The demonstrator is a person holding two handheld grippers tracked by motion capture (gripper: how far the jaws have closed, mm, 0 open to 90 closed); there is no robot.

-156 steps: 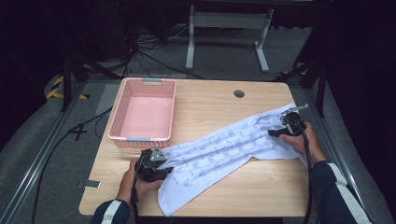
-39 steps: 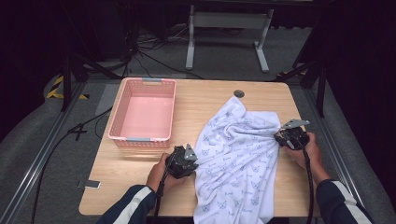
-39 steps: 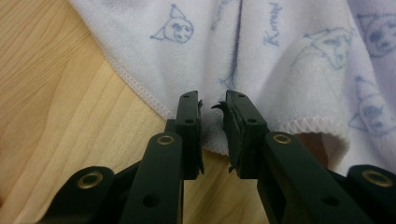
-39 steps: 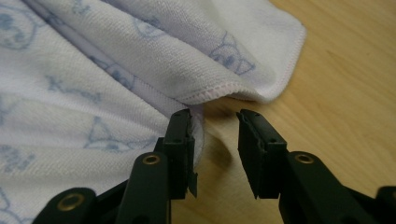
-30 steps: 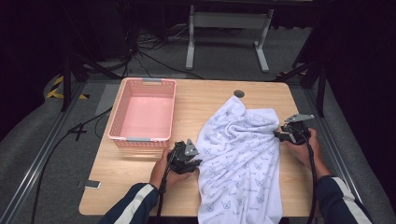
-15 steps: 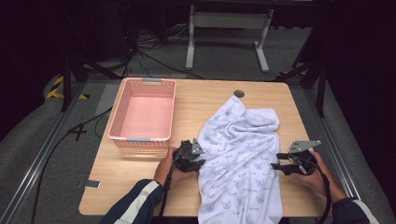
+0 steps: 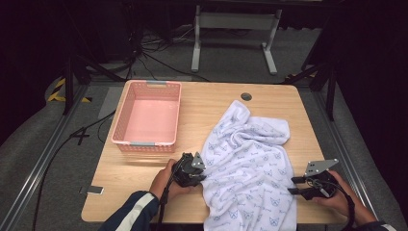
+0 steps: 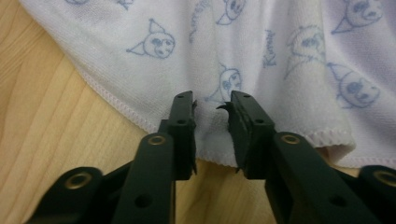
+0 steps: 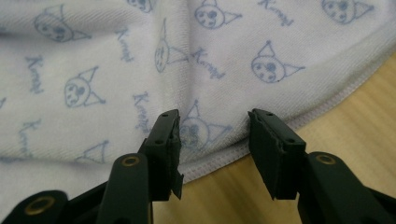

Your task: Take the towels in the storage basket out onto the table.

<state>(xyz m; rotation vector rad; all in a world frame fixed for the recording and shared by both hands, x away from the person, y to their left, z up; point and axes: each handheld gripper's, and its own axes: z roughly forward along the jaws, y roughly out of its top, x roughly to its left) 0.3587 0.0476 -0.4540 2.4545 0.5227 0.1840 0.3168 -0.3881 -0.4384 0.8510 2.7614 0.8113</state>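
A white towel [image 7: 250, 163] printed with blue cat faces lies rumpled on the right half of the wooden table [image 7: 211, 101], its near end hanging over the front edge. My left gripper [image 7: 201, 176] is at the towel's left hem. In the left gripper view its jaws [image 8: 211, 100] have just been closing, a small gap still open around a fold of the towel [image 8: 280, 46]. My right gripper [image 7: 292, 185] points at the towel's right hem. Its jaws [image 9: 212, 116] have just been closing a little and stand open astride the edge of the towel [image 9: 116, 46].
An empty pink plastic basket [image 7: 144, 144] stands on the table's left half. A round cable hole [image 7: 246, 96] sits near the far edge. A small grey object [image 7: 91, 190] lies at the near left corner. A metal stand [image 7: 233, 21] is on the floor behind.
The towel went from stretched diagonally to lying rumpled lengthwise. Over the last second my right hand slid along the towel's right side toward the near edge. The left hand stayed put.
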